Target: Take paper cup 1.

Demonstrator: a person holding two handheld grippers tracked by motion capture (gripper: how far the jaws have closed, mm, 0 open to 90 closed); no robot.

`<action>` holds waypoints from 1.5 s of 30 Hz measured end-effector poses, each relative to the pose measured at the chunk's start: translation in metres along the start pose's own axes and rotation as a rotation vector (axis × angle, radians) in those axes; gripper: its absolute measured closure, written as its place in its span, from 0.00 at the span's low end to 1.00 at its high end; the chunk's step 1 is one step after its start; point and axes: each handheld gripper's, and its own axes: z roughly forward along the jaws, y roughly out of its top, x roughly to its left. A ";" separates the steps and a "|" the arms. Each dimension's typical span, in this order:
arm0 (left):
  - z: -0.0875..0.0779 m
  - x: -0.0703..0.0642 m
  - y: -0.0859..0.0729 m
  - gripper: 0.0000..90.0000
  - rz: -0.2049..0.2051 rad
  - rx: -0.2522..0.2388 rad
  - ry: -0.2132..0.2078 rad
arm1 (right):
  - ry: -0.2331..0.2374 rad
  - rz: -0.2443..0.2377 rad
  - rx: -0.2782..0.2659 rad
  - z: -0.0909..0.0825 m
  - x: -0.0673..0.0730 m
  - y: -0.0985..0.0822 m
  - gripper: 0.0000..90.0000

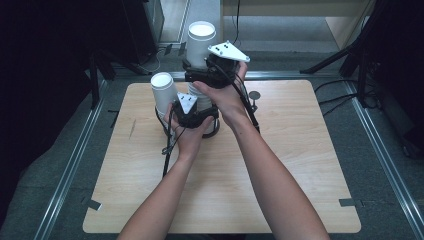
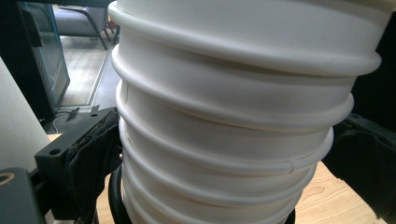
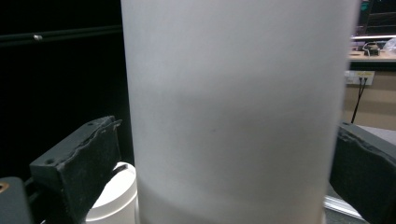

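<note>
A stack of nested white cups point(image 1: 162, 87) leans a little over the wooden table point(image 1: 280, 190). My left gripper point(image 1: 167, 107) is shut on its lower part. In the left gripper view the ringed rims of the stack point(image 2: 233, 93) sit between the two black pads point(image 2: 93, 149), which press on both sides. A tall white cup point(image 1: 201, 37) is held up over the table's far edge, with my right gripper point(image 1: 201, 60) shut on it. In the right gripper view its smooth wall point(image 3: 233, 93) spans the space between the jaws, and the top of the stack point(image 3: 112, 196) shows low at the left.
A black ring point(image 1: 212, 131) lies on the table by the left hand. A small grey round piece point(image 1: 254, 95) sits at the far right of the board. Dark stand legs point(image 1: 340, 55) and metal rails point(image 1: 75, 160) border the table.
</note>
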 end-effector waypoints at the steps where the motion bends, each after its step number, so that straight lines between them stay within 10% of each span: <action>1: 0.000 0.000 0.000 0.01 0.000 0.000 0.000 | -0.019 -0.002 -0.001 0.002 0.000 -0.002 0.09; 45: -0.001 0.001 -0.002 0.01 0.005 -0.001 -0.009 | -0.057 -0.071 -0.117 -0.011 0.008 0.034 0.17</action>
